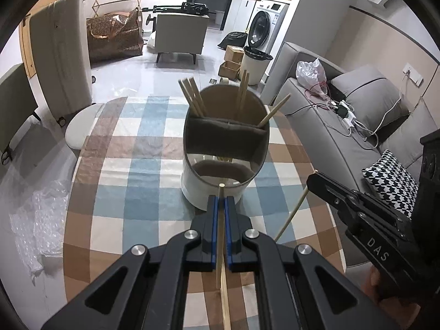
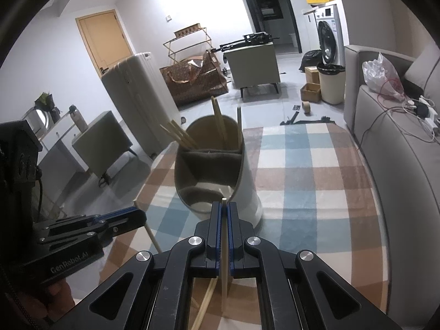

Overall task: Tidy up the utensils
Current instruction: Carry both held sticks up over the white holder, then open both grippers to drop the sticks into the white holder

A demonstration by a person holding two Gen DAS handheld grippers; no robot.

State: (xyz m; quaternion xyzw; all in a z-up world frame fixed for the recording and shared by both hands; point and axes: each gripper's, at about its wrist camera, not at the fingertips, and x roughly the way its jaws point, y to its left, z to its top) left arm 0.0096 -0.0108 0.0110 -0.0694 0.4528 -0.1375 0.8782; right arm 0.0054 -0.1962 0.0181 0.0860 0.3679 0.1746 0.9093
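A white round utensil holder (image 1: 220, 192) (image 2: 251, 189) with a grey divider stands on the checked tablecloth (image 1: 132, 165). Several wooden chopsticks (image 1: 192, 96) (image 2: 181, 136) lean in its far compartment; the near compartment looks empty. My left gripper (image 1: 221, 202) is shut on one chopstick (image 1: 220, 236) whose tip sits just before the holder's near rim. In the right wrist view the left gripper (image 2: 141, 216) comes in from the left. My right gripper (image 2: 224, 207) is shut on another chopstick (image 2: 224, 247), its tip also at the holder's near rim. It shows at the right as the right gripper (image 1: 312, 180).
More loose chopsticks (image 2: 205, 302) lie on the table under the right gripper. A grey sofa (image 1: 343, 137) runs along the table's right side. A stool (image 1: 82, 126), a suitcase (image 1: 60, 55) and bubble wrap (image 1: 35, 214) are to the left.
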